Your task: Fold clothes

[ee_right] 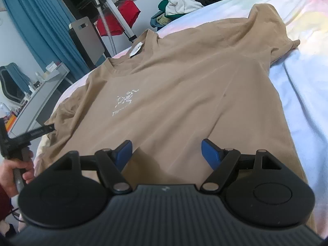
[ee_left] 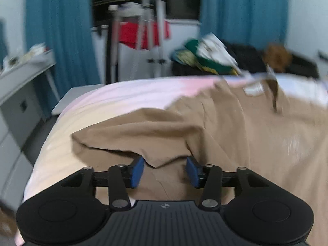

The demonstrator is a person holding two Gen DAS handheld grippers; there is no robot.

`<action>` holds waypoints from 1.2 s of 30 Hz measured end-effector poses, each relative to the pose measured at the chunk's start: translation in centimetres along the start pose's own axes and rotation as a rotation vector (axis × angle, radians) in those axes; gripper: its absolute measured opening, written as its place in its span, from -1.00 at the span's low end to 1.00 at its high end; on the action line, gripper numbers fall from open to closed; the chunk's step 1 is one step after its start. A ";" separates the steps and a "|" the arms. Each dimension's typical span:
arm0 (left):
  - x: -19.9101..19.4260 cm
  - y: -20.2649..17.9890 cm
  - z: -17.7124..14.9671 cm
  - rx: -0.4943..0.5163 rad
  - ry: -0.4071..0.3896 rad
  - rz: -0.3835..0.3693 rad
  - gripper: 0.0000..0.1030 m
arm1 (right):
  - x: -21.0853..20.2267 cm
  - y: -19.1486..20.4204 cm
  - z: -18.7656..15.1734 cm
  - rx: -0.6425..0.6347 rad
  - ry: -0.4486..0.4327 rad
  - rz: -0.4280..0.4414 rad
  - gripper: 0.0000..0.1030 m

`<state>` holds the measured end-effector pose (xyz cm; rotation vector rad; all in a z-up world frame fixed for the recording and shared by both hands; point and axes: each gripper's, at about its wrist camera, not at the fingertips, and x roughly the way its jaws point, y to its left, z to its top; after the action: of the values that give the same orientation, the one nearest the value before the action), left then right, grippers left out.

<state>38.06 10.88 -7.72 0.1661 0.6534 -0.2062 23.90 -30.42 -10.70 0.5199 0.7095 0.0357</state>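
Nearest in the right wrist view, the right tongs (ee_right: 166,153) stand wide apart at the lower middle of the frame with nothing between their blue pads, hovering over the hem end of the tan T-shirt (ee_right: 184,86). In the left wrist view the left tongs (ee_left: 165,171) are likewise spread at the lower middle, and a loose edge of the shirt's cloth dips between the two pads without being pinched; that picture is blurred, so finer detail is uncertain.

Beyond the tongs, the T-shirt lies face up and spread on the bed (ee_right: 303,78), its white chest print (ee_right: 124,102) at centre left of the right view, its collar and label toward the upper middle, one sleeve reaching to the upper right. The other sleeve, at the left of the frame, is rumpled, with the left tongs at it, held by a hand (ee_right: 12,172) at the lower left edge.

By my reading, the work stands at taking hold of the sleeve side for a lengthwise fold. The next move calls for the left tongs to close on that loose edge and for the right tongs to drop to the hem.

Farthest back, a heap of clothes (ee_right: 184,2) sits at the upper middle, beside blue curtains (ee_right: 37,26).
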 end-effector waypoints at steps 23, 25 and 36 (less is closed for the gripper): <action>-10.9 8.0 1.0 -0.327 0.012 -0.026 -0.90 | -0.3 0.7 -0.2 -0.029 0.006 0.005 0.50; -10.7 8.8 -0.8 -0.369 0.073 0.010 -0.90 | -0.4 0.7 -0.2 -0.025 0.006 0.012 0.50; -10.8 12.1 -9.9 -0.904 -0.016 -0.071 -0.16 | -0.7 0.6 -0.2 -0.011 0.013 0.016 0.49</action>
<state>26.84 26.17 -7.75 -0.7270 0.6828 0.0337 23.35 -29.93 -10.12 0.5146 0.7174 0.0577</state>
